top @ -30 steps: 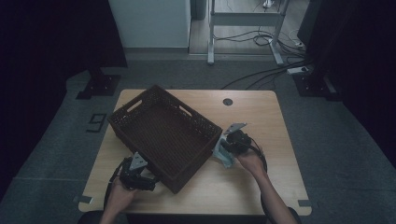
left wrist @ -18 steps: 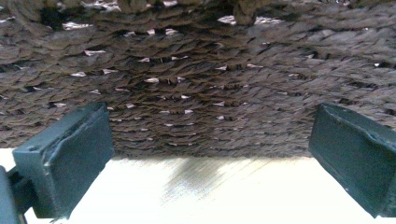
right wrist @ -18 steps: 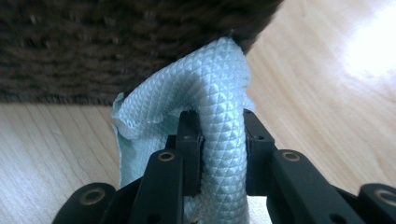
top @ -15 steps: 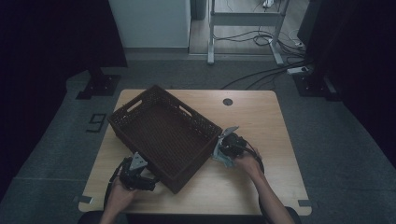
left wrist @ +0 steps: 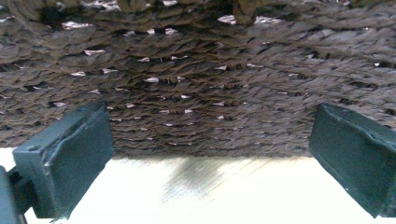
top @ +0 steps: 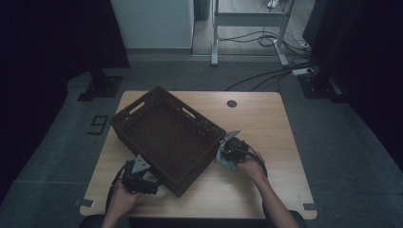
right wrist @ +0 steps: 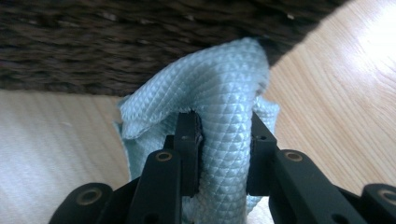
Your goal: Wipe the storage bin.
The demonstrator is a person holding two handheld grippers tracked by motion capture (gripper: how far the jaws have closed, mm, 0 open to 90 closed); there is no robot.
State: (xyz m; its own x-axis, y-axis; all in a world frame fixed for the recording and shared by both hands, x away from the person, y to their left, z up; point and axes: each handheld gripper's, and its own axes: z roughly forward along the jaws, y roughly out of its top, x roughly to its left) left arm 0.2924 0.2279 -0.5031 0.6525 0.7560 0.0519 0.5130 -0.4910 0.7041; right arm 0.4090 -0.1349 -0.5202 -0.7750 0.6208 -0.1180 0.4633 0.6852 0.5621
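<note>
Pale blue-green cloth (right wrist: 219,107), woven in a small diamond pattern, bunched into an upright fold with a frayed-looking edge at its lower left. Pinched between the jaws of the right gripper (right wrist: 223,154), pads pressing the fold from both sides, jaws nearly closed on it. Lies just beside the right wall of the basket (top: 166,135), bottom of the cloth spreading onto the table (top: 266,123). Seen from above as a small light patch (top: 225,159) tucked between the right gripper (top: 227,153) and the basket's nearer right corner.

Basket: dark brown wicker, rectangular, set at an angle across the table's left half, handle cut-outs in its far walls, inside dark and bare as far as can be seen. Wicker wall rising directly behind the cloth in the right gripper view, top of the fold reaching up against it; whether actually touching cannot be told.

Left gripper (top: 151,181) at the basket's near left side, held by the left hand (top: 121,199). Jaws spread wide in the left gripper view, nothing between them, woven wall (left wrist: 196,79) close ahead and a strip of pale tabletop below it.

Beyond the basket: round dark grommet hole (top: 231,103) near the table's far edge. Cables (top: 266,76) on the grey floor behind the table.
</note>
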